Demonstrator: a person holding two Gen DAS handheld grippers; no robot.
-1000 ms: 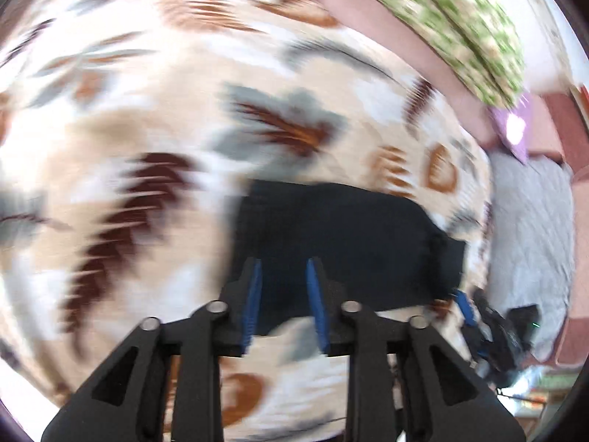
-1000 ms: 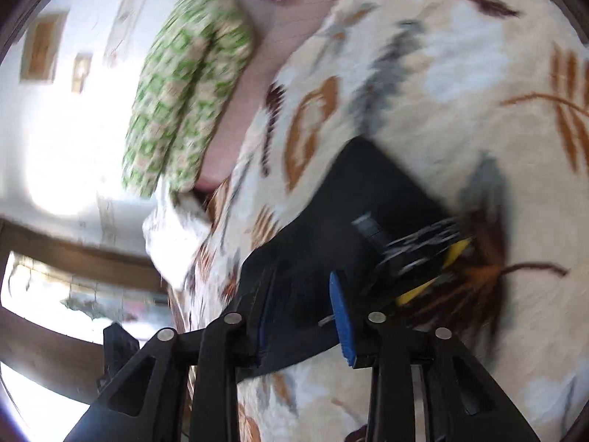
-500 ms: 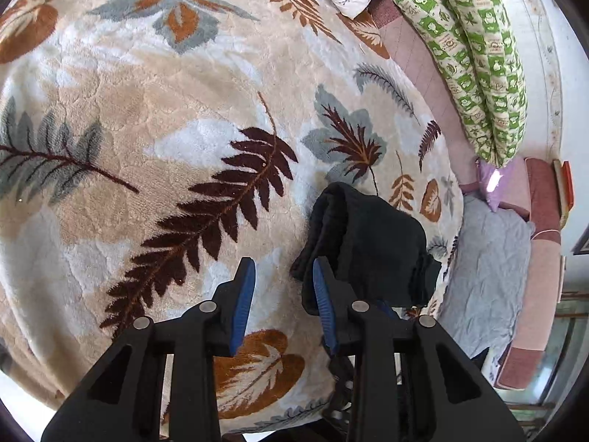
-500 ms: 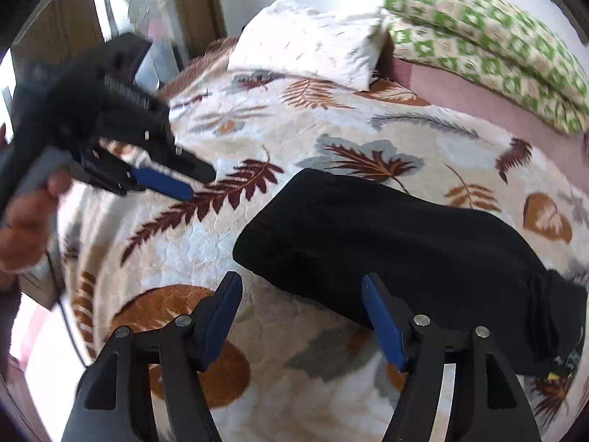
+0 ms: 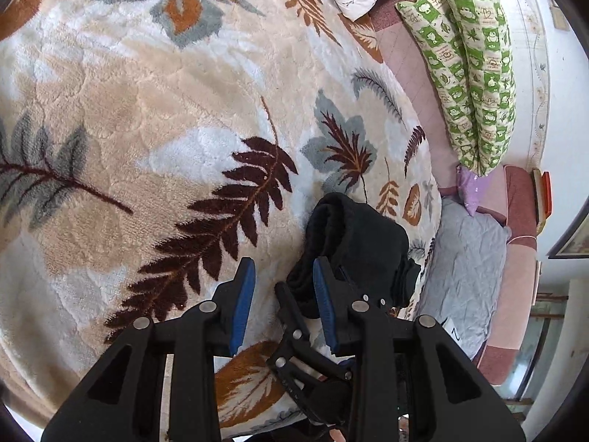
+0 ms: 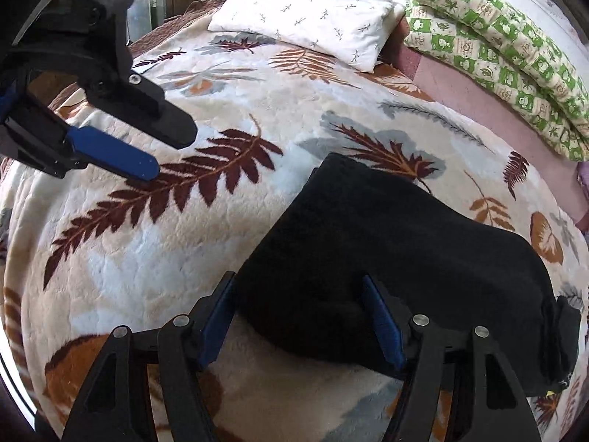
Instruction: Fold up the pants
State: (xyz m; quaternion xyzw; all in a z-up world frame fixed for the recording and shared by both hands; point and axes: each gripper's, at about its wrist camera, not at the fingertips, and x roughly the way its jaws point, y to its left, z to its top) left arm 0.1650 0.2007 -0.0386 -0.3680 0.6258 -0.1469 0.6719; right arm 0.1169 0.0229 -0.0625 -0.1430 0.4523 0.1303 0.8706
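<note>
Pants [image 6: 397,254], black and folded into a thick compact bundle, lay on a plush leaf-patterned blanket [image 6: 206,243] spread over a bed. Right gripper [image 6: 300,318] was released, its blue-padded fingers spread wide; the near rounded end of the bundle sat between and just beyond the fingertips, with the left pad beside the bundle's edge and the right pad over the dark cloth. Whether either pad touched the fabric could not be told. From there the bundle ran forward and to the right of the claw, ending in a bunched part at the far right.

Left gripper [image 5: 281,294] was also released, with a clear gap between its pads and only blanket showing in that gap. In its own view the pants [image 5: 362,243] lay ahead and to the right, the right pad overlapping the bundle's near edge; the other claw's black frame showed below it. Seen from the right wrist, the left gripper [image 6: 162,147] hung above the blanket, up and to the left, well apart from the pants.

Beyond both claws lay a white sprigged pillow [image 6: 305,14] and a green checked rolled quilt [image 6: 515,48].
</note>
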